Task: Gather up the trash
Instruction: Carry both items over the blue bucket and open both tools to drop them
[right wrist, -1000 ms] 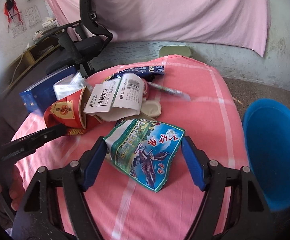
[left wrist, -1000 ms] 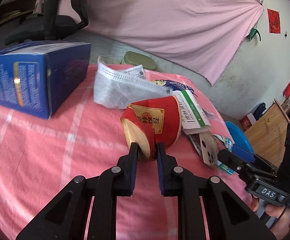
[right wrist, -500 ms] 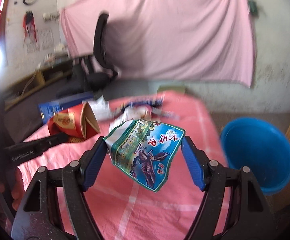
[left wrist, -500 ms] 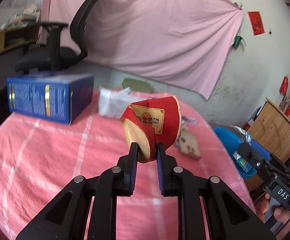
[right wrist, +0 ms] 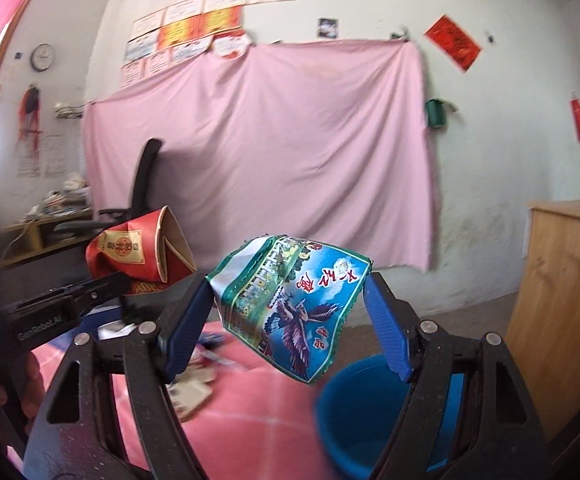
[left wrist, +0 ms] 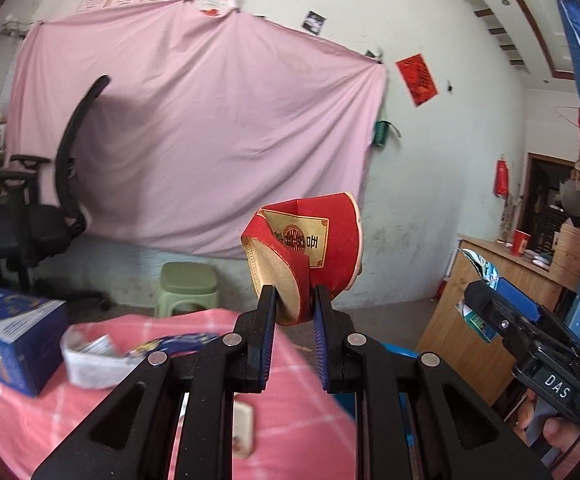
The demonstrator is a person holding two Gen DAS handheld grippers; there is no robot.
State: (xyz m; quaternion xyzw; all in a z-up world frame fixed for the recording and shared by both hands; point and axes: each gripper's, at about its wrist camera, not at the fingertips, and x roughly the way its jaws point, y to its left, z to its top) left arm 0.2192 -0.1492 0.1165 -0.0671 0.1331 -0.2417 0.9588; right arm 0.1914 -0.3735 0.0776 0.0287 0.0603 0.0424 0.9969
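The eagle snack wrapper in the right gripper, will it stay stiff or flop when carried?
The snack wrapper likely flops: it sags between the right gripper's fingers, lower corner hanging free. Probably very light, being thin and flat. Its glossy print suggests it could slip.

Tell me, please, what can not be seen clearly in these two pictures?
- Bucket: in the right wrist view, the right gripper and wrapper hide much of it; its inside is unclear.
- Trash on the table: blurred in both views, partly behind the left gripper.
- Cup: its lower edge is hidden between the fingers.
- Box: cut off by the left edge, print unreadable.
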